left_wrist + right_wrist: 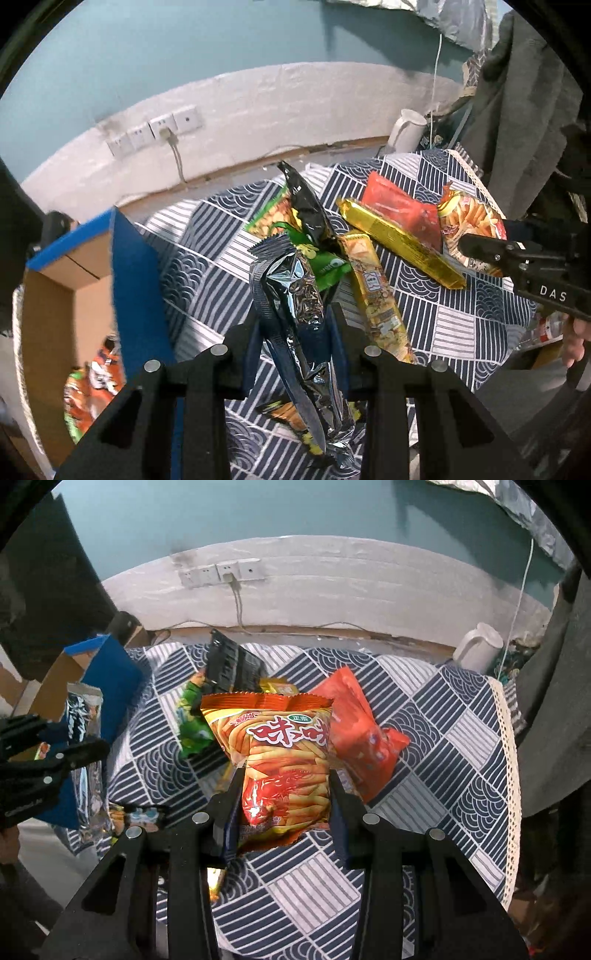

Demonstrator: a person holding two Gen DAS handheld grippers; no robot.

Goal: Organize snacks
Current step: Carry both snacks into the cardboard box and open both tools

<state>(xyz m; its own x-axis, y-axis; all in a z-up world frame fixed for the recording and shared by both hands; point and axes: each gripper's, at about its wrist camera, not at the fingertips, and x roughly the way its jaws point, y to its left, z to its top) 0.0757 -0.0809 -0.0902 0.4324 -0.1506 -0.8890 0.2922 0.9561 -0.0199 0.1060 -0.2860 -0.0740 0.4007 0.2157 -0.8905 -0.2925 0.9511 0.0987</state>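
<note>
Left tongs (295, 325): silver packet (299, 317) lengthwise upright

Both wrist views look steeply down, close over the same patterned tablecloth (461, 325), probably side by side.

- The left gripper (297, 325) points steeply down, its two black fingers clamped on a crinkled silver snack packet (295, 299) held off the cloth.
- The right gripper (286, 794) also tilts steeply down, fingers pressed on both sides of an orange snack bag (284, 760).
- Part of a hand (574, 343) grips the right gripper's handle, at the right edge of the left wrist view.
</note>
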